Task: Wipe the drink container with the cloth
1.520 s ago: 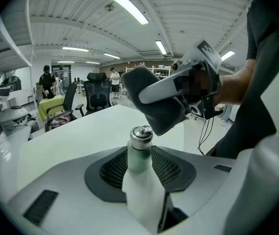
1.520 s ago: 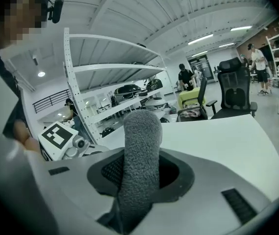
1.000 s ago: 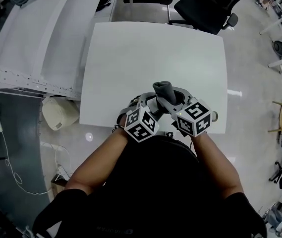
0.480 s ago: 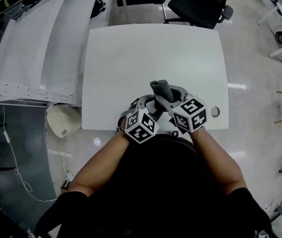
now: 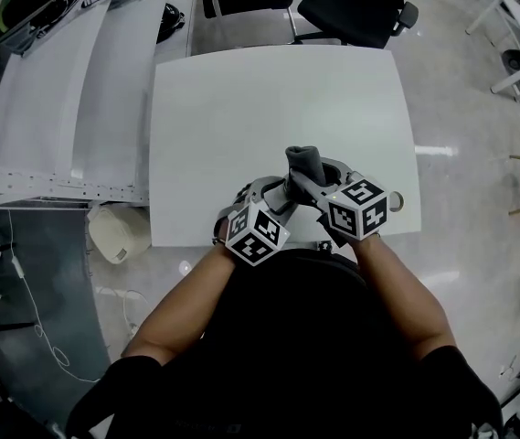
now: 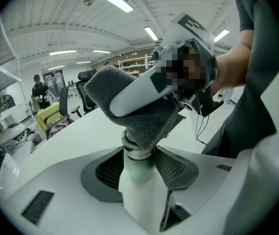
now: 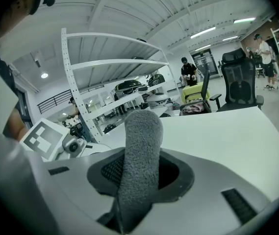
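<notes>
L tongs (image 6: 140, 164) grip the bottle (image 6: 135, 195) upright betw. both jaws, pads on its white body just below the pale green neck. Jaws have just been closing w/ the bottle betw. them. They stand fairly wide because the body is wide.

R tongs (image 7: 138, 175) are pinched narrow on the cloth (image 7: 140, 141), which sticks up past the tips as a thick grey roll. Seen from L tongs, the cloth sits right on top of the bottle, wrapped over the cap, w/ an R jaw lying across it. The two pairs of tongs are close together, tips almost meeting, above the near edge of the table (image 5: 241, 108). Can't tell if the bottle's base rests on anything.

Handling, my guess:
- **Bottle:** looks rigid and smooth, so prob. slippery and may twist in the pads when rubbed. Weight depends on fill, not visible. Mid-body hold as now seems best, since it leaves neck and top free.
- **Cloth:** soft, fluffy, squashes easily. Needs a firm pinch at one end w/ loose length left for rubbing.
</notes>
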A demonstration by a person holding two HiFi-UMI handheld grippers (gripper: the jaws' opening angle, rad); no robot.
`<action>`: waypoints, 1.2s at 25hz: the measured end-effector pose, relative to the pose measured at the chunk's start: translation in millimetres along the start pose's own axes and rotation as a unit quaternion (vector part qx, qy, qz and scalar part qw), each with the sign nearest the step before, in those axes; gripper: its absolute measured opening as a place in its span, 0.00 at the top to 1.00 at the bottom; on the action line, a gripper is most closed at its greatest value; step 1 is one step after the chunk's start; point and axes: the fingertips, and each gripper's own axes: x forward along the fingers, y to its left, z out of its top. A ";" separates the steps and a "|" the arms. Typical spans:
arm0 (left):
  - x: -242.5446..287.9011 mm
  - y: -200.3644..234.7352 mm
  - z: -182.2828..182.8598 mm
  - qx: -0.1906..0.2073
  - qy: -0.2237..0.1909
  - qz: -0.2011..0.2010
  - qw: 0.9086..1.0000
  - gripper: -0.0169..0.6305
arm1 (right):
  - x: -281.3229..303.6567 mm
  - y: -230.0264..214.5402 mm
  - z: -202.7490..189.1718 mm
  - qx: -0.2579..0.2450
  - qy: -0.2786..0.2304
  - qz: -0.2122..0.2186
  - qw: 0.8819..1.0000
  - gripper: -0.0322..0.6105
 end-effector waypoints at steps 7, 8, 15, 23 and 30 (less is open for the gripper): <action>-1.2 -0.1 -1.8 -0.001 0.003 0.001 1.000 0.65 | -7.7 -12.3 -3.6 0.018 -0.004 -0.011 1.000 0.77; -1.3 0.0 -2.2 -0.001 0.004 0.002 1.000 0.65 | -8.6 -14.0 -4.3 0.020 -0.005 -0.012 1.000 0.77; 0.0 -0.3 -0.7 -0.005 0.007 0.004 1.000 0.65 | -18.0 -28.3 -9.4 0.031 -0.007 -0.026 0.999 0.77; -0.5 -0.6 -2.3 -0.006 0.010 0.006 1.000 0.65 | -29.6 -46.5 -20.1 0.048 -0.010 -0.049 0.998 0.77; -2.9 -1.0 -1.8 -0.009 0.002 0.001 1.000 0.64 | -44.5 -58.2 -30.7 0.066 -0.017 -0.077 0.995 0.77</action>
